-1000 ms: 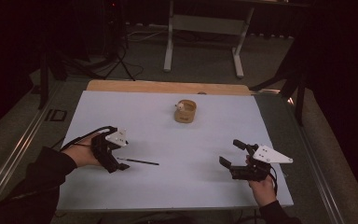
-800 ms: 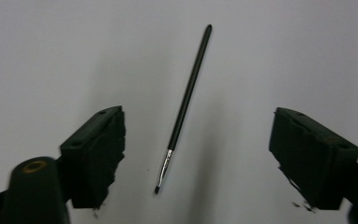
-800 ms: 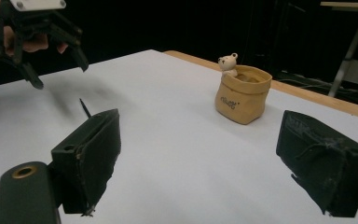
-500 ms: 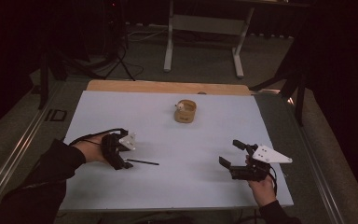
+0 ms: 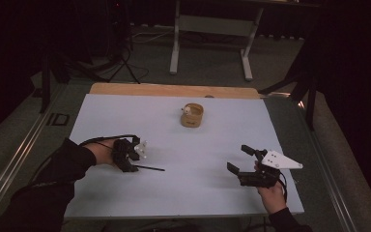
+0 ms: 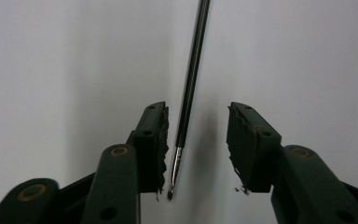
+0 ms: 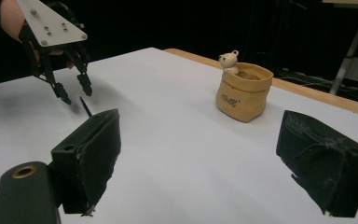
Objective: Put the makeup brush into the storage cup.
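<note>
A thin black pen [image 5: 149,168] lies on the white table [image 5: 193,193], left of centre. My left gripper [image 5: 134,163] points down over the pen's left end. In the left gripper view the pen [image 6: 193,70] runs between the jaws, close to the left pad [image 6: 161,140], with a clear gap to the right pad. The jaws of this left gripper [image 6: 198,109] have just been closing and do not press the pen. My right gripper [image 5: 239,158] rests open near the table's front right with nothing between its jaws. From the right gripper view [image 7: 200,126] I see the left gripper [image 7: 77,94] over the pen [image 7: 85,106].
A small tan pouch [image 5: 192,115] with a bear figure stands at the far middle of the table, also in the right gripper view [image 7: 242,91]. A wooden strip [image 5: 174,89] runs along the far edge. Desk legs [image 5: 175,43] and a dark stand are on the floor beyond.
My left gripper has dipped down and slightly right over the pen's left end, and its jaws have narrowed around it. The right gripper has stayed put.
</note>
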